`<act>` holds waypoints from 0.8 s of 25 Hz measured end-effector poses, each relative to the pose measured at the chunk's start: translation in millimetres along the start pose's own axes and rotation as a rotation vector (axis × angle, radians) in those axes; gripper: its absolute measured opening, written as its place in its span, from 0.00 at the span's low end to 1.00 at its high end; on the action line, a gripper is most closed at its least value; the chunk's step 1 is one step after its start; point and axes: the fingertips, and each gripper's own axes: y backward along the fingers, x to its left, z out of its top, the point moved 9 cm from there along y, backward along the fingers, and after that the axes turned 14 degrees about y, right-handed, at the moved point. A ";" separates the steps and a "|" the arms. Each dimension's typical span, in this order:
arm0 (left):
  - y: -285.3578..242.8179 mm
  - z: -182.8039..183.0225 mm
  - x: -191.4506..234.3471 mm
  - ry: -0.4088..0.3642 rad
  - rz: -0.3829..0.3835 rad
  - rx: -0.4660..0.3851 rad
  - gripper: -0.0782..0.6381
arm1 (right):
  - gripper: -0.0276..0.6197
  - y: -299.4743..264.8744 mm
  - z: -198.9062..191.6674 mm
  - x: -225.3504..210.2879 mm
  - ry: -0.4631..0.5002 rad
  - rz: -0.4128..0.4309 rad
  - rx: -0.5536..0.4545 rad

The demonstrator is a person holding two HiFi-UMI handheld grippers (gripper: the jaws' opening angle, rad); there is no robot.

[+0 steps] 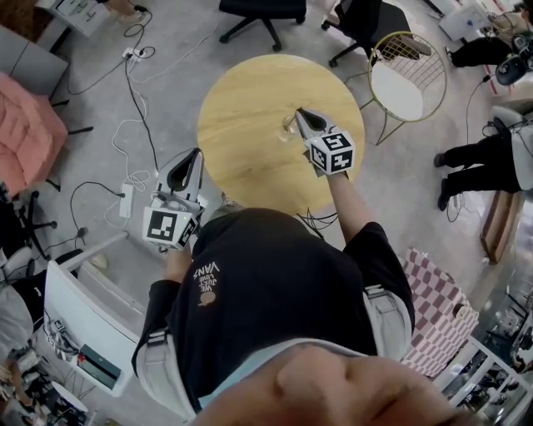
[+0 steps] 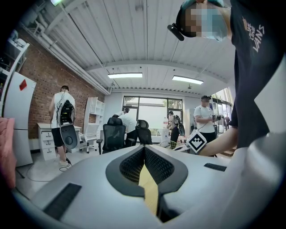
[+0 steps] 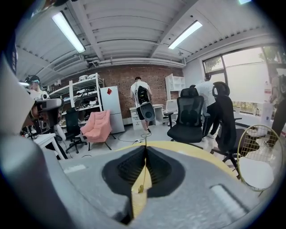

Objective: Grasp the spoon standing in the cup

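Note:
A clear glass cup (image 1: 288, 127) stands on the round wooden table (image 1: 241, 100), right of its middle. My right gripper (image 1: 301, 113) is over the cup's right rim, jaws closed together. In the right gripper view a thin gold spoon (image 3: 142, 176) hangs from the closed tips of my right gripper (image 3: 145, 148), its small bowl low in the gap over the table top. The cup itself is hard to make out there. My left gripper (image 1: 197, 153) is shut and holds nothing, off the table's left edge above the floor; in its own view the left gripper (image 2: 144, 147) shows closed jaws.
A wire-frame chair (image 1: 408, 79) stands right of the table and black office chairs (image 1: 262, 12) behind it. Cables and a power strip (image 1: 127, 200) lie on the floor at left. People stand around the room, and a pink armchair (image 3: 99, 126) is at the back.

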 end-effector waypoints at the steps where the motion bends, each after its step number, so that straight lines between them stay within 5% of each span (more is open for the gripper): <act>1: 0.0 0.8 -0.5 0.000 -0.001 -0.001 0.13 | 0.05 1.9 1.4 -0.2 -0.003 -0.004 -0.005; 20: -9.6 6.9 2.9 -0.021 -0.093 0.006 0.13 | 0.05 38.0 30.7 2.7 -0.012 -0.090 -0.087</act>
